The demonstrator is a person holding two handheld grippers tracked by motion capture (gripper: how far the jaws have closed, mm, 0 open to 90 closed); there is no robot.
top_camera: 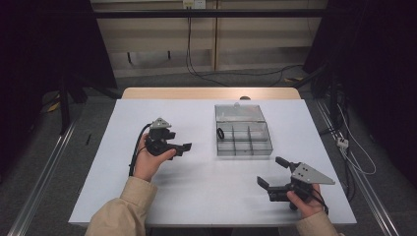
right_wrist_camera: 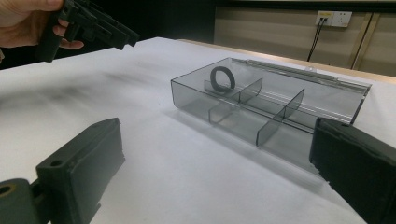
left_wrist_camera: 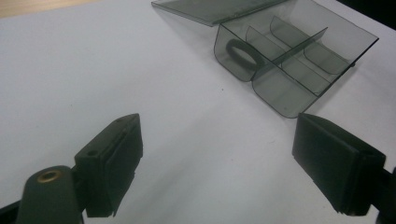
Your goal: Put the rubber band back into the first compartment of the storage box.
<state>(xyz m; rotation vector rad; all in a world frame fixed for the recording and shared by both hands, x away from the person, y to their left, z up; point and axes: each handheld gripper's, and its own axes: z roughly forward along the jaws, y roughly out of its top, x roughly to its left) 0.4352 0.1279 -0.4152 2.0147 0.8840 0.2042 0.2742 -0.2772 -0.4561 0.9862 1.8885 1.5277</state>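
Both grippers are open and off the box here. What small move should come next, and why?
Probably the left gripper eases toward the clear box. Its jaws stand open, empty and already face the black ring in a far compartment; the lid lies flat open, so nothing blocks it. The right gripper sits farther away.

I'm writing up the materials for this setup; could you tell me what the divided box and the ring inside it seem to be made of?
The divided box looks like smoky, see-through hard plastic with a glossy finish: the white table shows through its walls and partitions. The ring is black and matt, with no shine; probably rubber or elastic, though the look leaves that open.
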